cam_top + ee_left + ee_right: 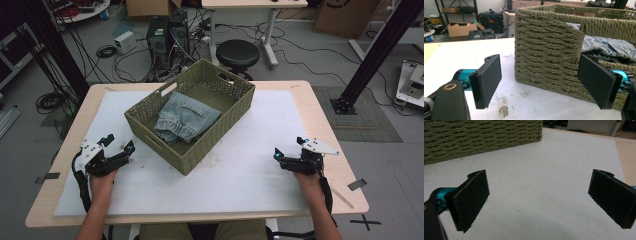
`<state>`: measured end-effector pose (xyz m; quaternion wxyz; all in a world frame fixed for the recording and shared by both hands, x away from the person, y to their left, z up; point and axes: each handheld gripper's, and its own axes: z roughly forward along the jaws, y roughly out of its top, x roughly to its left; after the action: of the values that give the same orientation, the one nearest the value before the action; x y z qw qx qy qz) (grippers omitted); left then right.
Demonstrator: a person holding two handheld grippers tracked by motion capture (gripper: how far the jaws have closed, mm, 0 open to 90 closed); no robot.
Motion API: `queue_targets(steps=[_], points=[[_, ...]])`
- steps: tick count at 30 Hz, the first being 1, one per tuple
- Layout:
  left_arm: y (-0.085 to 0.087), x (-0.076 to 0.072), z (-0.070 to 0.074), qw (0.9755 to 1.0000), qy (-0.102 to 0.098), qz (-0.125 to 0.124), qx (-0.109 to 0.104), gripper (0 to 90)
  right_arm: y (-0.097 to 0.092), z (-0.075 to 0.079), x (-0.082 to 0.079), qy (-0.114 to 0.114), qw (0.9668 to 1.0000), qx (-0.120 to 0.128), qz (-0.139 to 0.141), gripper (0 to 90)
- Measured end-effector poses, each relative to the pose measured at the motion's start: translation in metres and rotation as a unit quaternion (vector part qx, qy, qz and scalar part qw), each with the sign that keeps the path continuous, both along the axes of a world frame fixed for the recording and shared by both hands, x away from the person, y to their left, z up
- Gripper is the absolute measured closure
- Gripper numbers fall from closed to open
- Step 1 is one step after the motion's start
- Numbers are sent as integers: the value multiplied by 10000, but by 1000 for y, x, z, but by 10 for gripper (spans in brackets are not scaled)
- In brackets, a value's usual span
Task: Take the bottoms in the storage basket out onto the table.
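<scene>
An olive woven basket [220, 135] sits at the middle of the table, turned at an angle. A folded piece of pale blue denim [186, 120] lies inside it. My left gripper [120, 142] rests on the white mat to the basket's left, open, with nothing between its pads. In the left gripper view the basket wall [544, 45] stands just beyond the jaws, and the denim [606, 46] shows through a handle cut-out. My right gripper [289, 146] lies on the mat to the basket's right, open and empty. Its own view has bare mat between the jaws and the basket [474, 135] farther off.
A white mat [260, 170] covers most of the wooden tabletop [330, 130]. Behind the table are a black stool [237, 52], a computer tower [160, 35] and loose cables on the floor. Black frame posts stand at both far corners.
</scene>
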<state>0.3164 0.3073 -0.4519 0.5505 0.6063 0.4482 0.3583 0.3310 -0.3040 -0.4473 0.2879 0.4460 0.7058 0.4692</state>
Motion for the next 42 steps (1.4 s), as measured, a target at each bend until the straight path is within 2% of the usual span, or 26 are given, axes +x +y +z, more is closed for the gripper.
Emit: queue_targets(steps=[13,17,22,26,33,39,40,42], points=[[0,1,0,10000,42,18,-6,196,-3,0,0,-30,9999,140,11,31],[-1,1,0,10000,36,11,19,196,-4,0,0,-8,9997,210,-90,31],[0,1,0,10000,56,-10,29,196,-7,1,-2,38,9993,383,-16,31],[-1,1,0,10000,45,-8,49,196,-6,8,0,7,9989,461,55,31],[-1,1,0,9999,51,-15,92,196,6,25,3,10,9959,733,524,31],[-2,1,1,9999,48,-30,132,196,25,42,12,64,9922,701,1027,31],[-2,1,1,9999,43,-28,135,196,32,48,17,74,9902,762,1167,31],[-2,1,0,9999,40,-38,130,196,35,51,19,75,9897,759,1209,31]])
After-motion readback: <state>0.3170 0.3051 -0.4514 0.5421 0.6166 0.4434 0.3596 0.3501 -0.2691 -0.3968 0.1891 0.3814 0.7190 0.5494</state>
